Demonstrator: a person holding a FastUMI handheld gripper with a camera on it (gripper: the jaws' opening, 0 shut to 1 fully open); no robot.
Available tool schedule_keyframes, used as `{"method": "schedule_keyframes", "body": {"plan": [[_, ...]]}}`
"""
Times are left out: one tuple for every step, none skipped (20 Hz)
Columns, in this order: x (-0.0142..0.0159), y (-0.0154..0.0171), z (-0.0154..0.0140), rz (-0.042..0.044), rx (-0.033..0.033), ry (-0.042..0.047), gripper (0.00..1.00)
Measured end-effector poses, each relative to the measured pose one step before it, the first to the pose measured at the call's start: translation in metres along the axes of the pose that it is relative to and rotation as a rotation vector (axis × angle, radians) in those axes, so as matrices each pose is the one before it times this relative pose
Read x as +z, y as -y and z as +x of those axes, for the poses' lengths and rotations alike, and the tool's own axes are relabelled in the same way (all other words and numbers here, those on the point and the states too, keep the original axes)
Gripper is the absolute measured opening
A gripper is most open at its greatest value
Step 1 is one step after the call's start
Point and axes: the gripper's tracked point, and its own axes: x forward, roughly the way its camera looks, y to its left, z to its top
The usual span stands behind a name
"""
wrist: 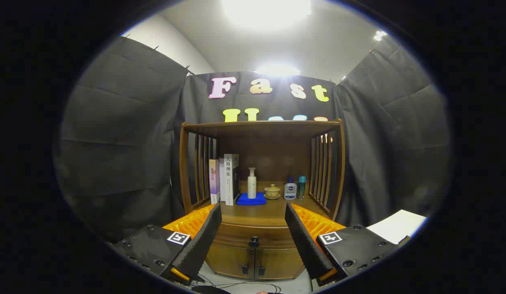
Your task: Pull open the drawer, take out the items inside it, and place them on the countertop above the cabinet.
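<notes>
Since the drawer (pixel 253 238) is not yet pulled out, you are holding the tongs (pixel 253 232) back from the cabinet (pixel 261 192), lined up so that the dark knob (pixel 254 242) at the middle of the drawer front sits in the gap between the two fingers. That looks like a sensible approach: the knob is the only grip the drawer offers, and squaring up from a distance lets you come in straight.

The tongs are spread wide, released, gripping nothing and touching nothing; the cabinet front lies well beyond the fingertips. The items you are after are out of sight behind the closed drawer front, so I cannot tell what they are.

The tabletop (pixel 273 210) above the drawer is where they must end up. Its back edge is already taken: books (pixel 225 179) stand at the back left corner, a white pump bottle (pixel 251 182) beside them with a blue cloth (pixel 251 199) in front of it, then a small lidded cup (pixel 272 192), and two small bottles (pixel 295 188) toward the back right corner. The front edge is bare wood, probably kept free for the drawer's contents. Below the drawer, two small doors (pixel 253 263) are closed.
</notes>
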Motion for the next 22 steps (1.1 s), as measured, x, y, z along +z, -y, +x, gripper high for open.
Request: {"method": "schedule_keyframes", "body": {"plan": [[0.00120,0.00255,-0.00017,0.00506,-0.00621,0.00508,0.99],[0.00035,0.00217,0.00009,0.00790,-0.00435,0.00303,0.98],[-0.00009,0.00260,0.00014,0.01139,-0.00451,-0.00090,0.98],[-0.00060,0.00240,-0.00008,0.01054,-0.00484,0.00140,0.99],[0.00130,0.00210,-0.00022,0.00799,-0.00402,0.00195,0.99],[0.00114,0.00218,-0.00142,0.00727,-0.00459,0.00329,0.99],[0.00095,0.00229,-0.00009,0.00570,-0.00460,0.00232,0.99],[0.00019,0.00007,-0.00048,0.00757,0.00020,0.00079,0.99],[0.00079,0.00038,0.00004,0.00615,0.00046,0.00128,0.98],[0.00017,0.00009,-0.00029,0.00192,0.00041,0.00275,0.98],[0.00057,0.00053,-0.00031,-0.00219,-0.00059,0.00291,0.98],[-0.00199,0.00022,-0.00006,-0.00446,0.00005,0.00199,0.98],[-0.00036,0.00002,0.00019,-0.00494,-0.00023,-0.00076,0.98],[-0.00391,0.00061,0.00063,-0.00425,-0.00073,-0.00462,0.98],[-0.00357,0.00049,0.00152,-0.00133,-0.00022,-0.00906,0.98],[-0.00368,-0.00029,0.00064,0.00160,0.00011,-0.00950,0.98],[-0.00178,-0.00041,0.00090,0.00305,-0.00006,-0.00498,0.98],[-0.00085,-0.00048,0.00087,0.00217,-0.00084,-0.00168,0.98],[0.00071,-0.00106,0.00067,0.00051,0.00015,0.00172,0.99],[-0.00019,-0.00164,-0.00004,-0.00087,0.00084,0.00263,0.99],[0.00007,-0.00140,0.00156,-0.00162,0.00238,0.00168,0.99],[-0.00192,-0.00221,0.00223,-0.00179,0.00507,0.00222,0.98]]}}
